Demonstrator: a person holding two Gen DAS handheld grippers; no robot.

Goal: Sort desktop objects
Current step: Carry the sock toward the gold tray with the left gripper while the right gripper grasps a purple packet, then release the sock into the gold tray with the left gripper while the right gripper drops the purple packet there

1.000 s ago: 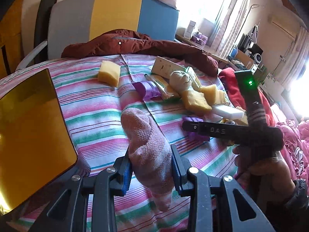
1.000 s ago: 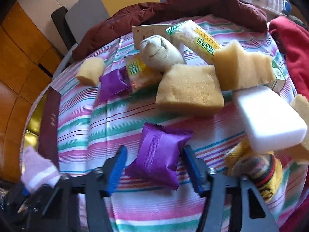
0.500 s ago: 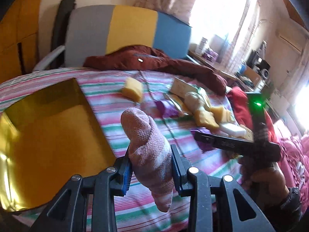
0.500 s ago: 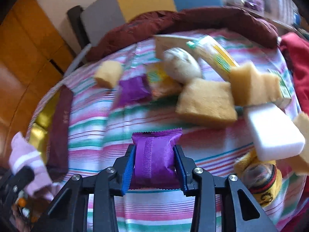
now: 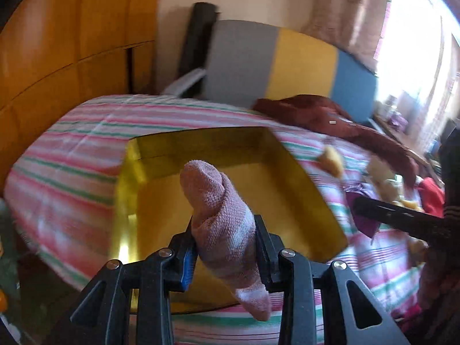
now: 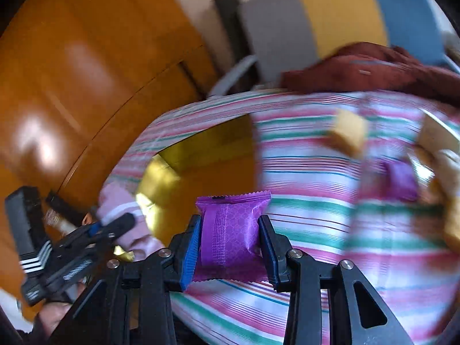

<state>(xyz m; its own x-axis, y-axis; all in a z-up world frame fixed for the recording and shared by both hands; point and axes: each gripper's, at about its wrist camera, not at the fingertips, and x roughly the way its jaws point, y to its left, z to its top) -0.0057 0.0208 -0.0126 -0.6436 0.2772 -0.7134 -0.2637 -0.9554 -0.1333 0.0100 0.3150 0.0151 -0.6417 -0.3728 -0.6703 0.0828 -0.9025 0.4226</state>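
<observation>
Sock: a rolled pink sock with pale stripes (image 5: 222,224) sits clamped between the blue-lined pads of the left gripper (image 5: 222,247), its rounded end sticking up past the fingers and its cuff hanging below them.
Left gripper: pressed together on the sock, held above the gold box; in the right wrist view it shows at the lower left (image 6: 115,224) with the sock (image 6: 126,218) in it, over the box's near corner.
Packet: a purple foil snack packet (image 6: 230,235) is pinched by its sides in the right gripper (image 6: 230,244), off the cloth, crimped top edge upward.
Right gripper: clamped on the packet, just beside the right edge of the box.
Gold box: an open, shallow gold-lined box (image 5: 313,198) lies on the striped cloth; the visible part of its floor is bare.
Striped cloth: pink, green and white stripes (image 6: 316,178) cover the surface.
Other items: yellow sponge block (image 6: 349,132), a second purple packet (image 6: 401,181) and more pale pieces lie to the right, blurred.
Background: dark red garment (image 5: 322,112), a grey, yellow and blue chair back (image 5: 287,63), orange wood panels (image 6: 72,72).
</observation>
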